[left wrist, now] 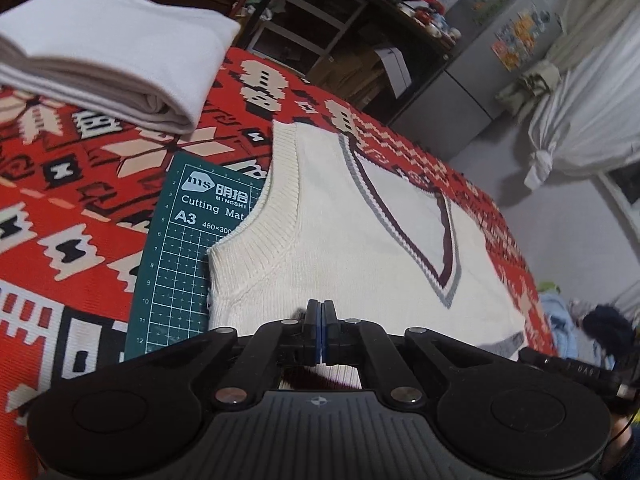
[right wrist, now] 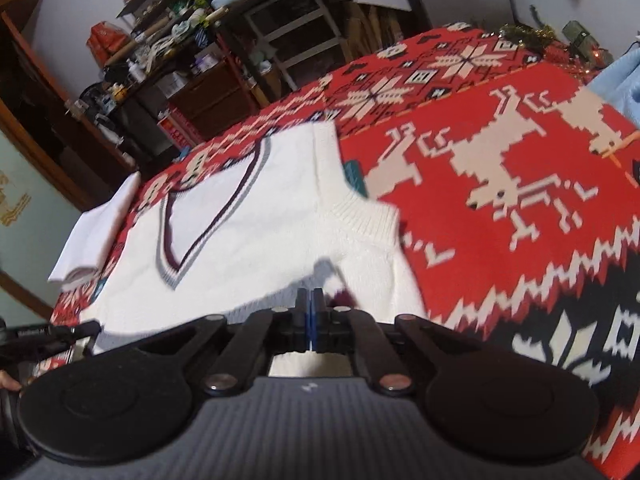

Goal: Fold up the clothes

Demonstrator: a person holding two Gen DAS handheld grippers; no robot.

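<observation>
Cream knit vest lies flat, V-neck up, on red patterned blanket, partly over green cutting mat; left gripper jaws closed at vest's near edge, grip on fabric unclear; right gripper likewise; folded white garment beyond.

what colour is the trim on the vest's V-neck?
Dark maroon with grey stripes on the cream vest; the V-neck trim shows best in the left wrist view.

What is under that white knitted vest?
A green cutting mat pokes out from beneath the vest, lying on the red patterned blanket. How far the mat reaches under the vest is covered.
</observation>
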